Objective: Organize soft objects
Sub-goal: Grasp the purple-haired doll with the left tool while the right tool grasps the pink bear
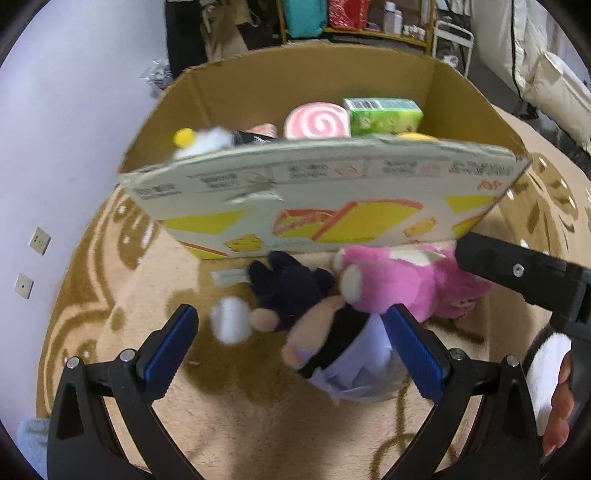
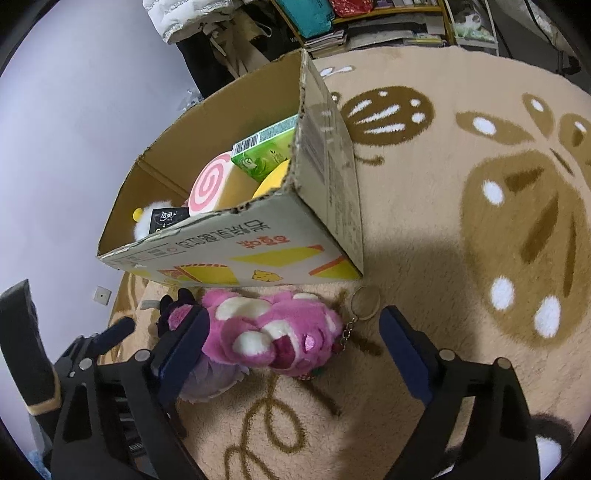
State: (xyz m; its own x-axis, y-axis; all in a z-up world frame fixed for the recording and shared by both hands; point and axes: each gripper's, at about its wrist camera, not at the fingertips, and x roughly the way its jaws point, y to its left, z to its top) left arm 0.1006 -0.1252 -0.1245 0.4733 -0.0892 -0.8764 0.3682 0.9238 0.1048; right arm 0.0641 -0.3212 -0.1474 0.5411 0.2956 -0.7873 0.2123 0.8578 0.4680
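A pink plush bear [image 2: 273, 332] with a key ring [image 2: 365, 301] lies on the carpet against the front of an open cardboard box [image 2: 258, 240]. It also shows in the left wrist view [image 1: 417, 284]. Beside it lies a doll [image 1: 332, 332] with dark hair and lilac clothes. My left gripper [image 1: 291, 343] is open around the doll. My right gripper [image 2: 295, 343] is open with the pink bear between its fingers. The box [image 1: 325, 177] holds a pink swirl plush [image 1: 317, 120], a green pack [image 1: 384, 114] and a white plush [image 1: 203, 142].
A beige patterned carpet [image 2: 480, 221] covers the floor. A lilac wall [image 1: 55, 129] stands to the left. Shelves with clutter [image 1: 351, 18] stand behind the box. The other gripper's black body [image 1: 524, 273] reaches in from the right in the left wrist view.
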